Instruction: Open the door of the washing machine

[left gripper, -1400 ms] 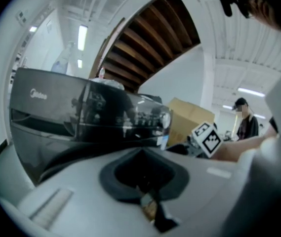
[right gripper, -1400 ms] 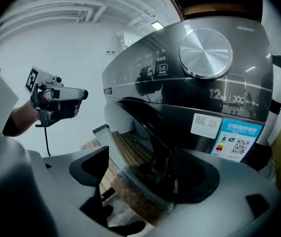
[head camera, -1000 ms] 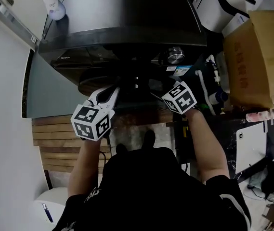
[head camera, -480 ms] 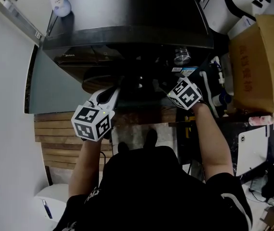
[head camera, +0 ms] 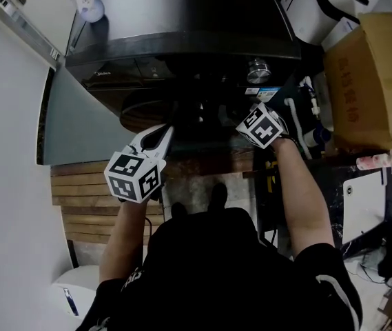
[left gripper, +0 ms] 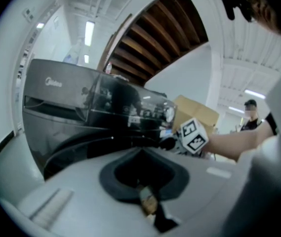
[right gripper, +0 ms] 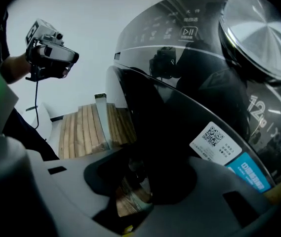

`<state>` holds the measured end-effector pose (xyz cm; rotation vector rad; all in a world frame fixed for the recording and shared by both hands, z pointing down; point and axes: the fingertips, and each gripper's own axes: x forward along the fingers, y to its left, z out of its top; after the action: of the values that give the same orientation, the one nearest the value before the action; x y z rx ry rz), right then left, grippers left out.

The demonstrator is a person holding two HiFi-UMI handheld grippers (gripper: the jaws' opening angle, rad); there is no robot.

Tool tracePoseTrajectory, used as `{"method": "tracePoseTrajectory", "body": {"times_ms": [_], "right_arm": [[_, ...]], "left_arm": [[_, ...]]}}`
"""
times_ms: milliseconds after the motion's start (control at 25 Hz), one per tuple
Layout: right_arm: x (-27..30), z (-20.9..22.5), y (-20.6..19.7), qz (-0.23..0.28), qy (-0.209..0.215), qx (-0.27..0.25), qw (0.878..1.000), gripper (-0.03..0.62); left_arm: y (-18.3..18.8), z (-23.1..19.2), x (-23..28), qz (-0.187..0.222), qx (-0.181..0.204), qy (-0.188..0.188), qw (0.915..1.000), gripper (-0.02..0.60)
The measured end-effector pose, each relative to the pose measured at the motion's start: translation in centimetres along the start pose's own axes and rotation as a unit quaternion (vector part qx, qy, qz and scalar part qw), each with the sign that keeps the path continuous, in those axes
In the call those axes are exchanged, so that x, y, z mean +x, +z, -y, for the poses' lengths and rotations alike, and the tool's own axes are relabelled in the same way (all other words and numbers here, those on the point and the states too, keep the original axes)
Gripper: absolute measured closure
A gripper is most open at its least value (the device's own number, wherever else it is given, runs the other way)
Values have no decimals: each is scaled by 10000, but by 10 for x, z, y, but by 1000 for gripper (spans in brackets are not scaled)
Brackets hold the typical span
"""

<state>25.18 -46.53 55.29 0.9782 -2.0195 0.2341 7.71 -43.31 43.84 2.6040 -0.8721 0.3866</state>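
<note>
- The washing machine (head camera: 182,26) fills the upper middle of the head view. Its round dark door (head camera: 144,110) faces down the frame toward us and looks shut or nearly so.
- Our right claw (right gripper: 139,190) is the one on the job. Its jaws have just been closing, and in the right gripper view the door's dark curved rim runs down into the gap between them, so we read it as clamped on that rim.
- In the head view that grip sits at the door's right edge, just below the silver knob (head camera: 258,69).
- Our left claw (head camera: 164,132) has its jaws together with nothing in them. It hangs before the door's lower left part, near it but apart.
- From the right claw the rim arcs up and to the left. We judge the pull should go toward the bottom of the frame, swinging the door about its left side, though we cannot see the hinge.
</note>
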Motion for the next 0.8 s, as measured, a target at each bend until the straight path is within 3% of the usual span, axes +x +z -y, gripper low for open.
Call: {"method": "tracePoseTrajectory", "body": {"times_ms": [400,520,600,680,800], "right_arm": [[-3,0,0,26,-571,224,9981,447],[-12,-23,-9,-49,-220,337,9992,452],[-19,-55,-14,293,180,665,9972,455],[-23,-75,-16,691,129,1046,9920,453],[-31,-89,-21,620,-196,1207,9906,451]], "left_arm": [[-13,3,-33,-10,-31,-72,10000,573],[-13,0,-42,43,-36,-117,9999,573],[-14,-8,-49,103,-90,-99,9999,572],[-14,-14,-54,131,-115,-121,9998,572],[-19,-6,-60,139,-75,-311,9994,572]]}}
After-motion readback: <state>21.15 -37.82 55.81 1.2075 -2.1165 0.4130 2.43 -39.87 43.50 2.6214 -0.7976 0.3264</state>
